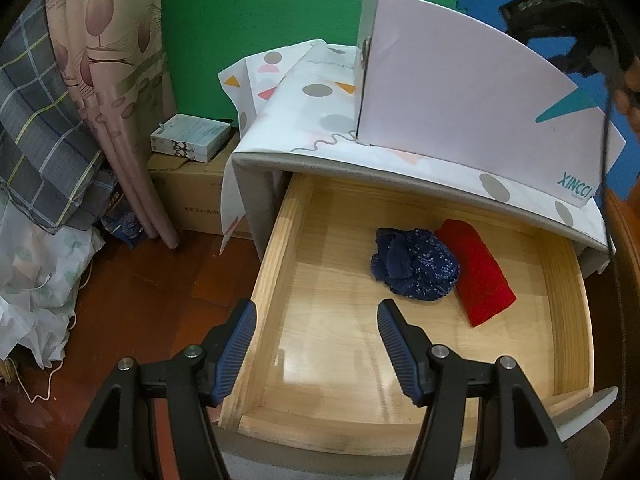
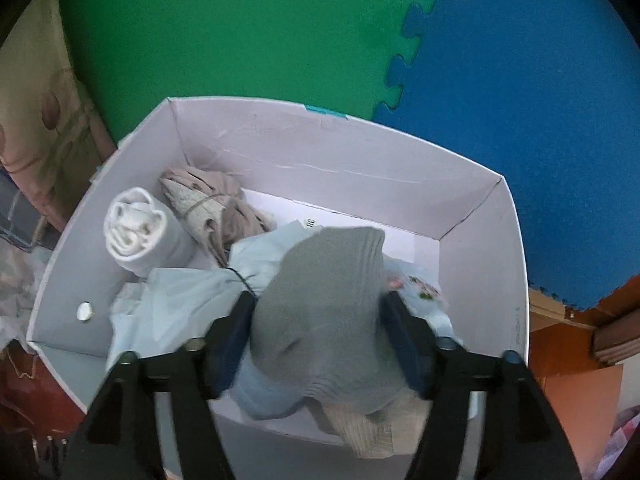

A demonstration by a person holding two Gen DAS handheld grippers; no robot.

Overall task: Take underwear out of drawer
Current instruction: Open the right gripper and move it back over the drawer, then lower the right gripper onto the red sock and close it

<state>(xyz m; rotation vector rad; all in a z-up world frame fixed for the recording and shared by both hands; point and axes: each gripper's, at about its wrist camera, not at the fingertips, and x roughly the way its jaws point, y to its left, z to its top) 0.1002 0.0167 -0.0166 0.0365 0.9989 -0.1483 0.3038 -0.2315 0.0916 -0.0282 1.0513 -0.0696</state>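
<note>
While its ribbed blue fingers [image 1: 240,344] stand well apart with nothing between them, the left tool [image 1: 316,344] hangs over the front left corner of the open wooden drawer [image 1: 276,264]. Beyond the fingertips, toward the back of the drawer, two pieces of underwear lie on the pale wood floor — a crumpled navy piece with small white specks [image 1: 416,266] and, touching its right side, a folded red piece [image 1: 482,272] that runs diagonally toward the right wall. The drawer is pulled out from under a nightstand whose top is draped in a white cloth with grey dots and coloured triangles [image 1: 320,96]. On that cloth stands a white box [image 1: 460,108] with a teal mark and teal lettering on its side. To the left, a small white carton [image 1: 190,138] rests on a brown cardboard box [image 1: 192,196] on the dark wooden floor, beside hanging pink floral fabric [image 1: 108,64].

The right tool [image 2: 318,320] is clamped on a grey ribbed garment [image 2: 324,304], its fingers pressing either side of the cloth, held over the open white box [image 2: 280,148]. Inside the box lie a rolled white piece [image 2: 136,228], a bundled beige piece [image 2: 212,204] and pale blue fabric [image 2: 180,296] — the last directly under the grey garment. Green foam matting [image 2: 224,28] and blue foam matting [image 2: 520,100] fill the wall behind.
</note>
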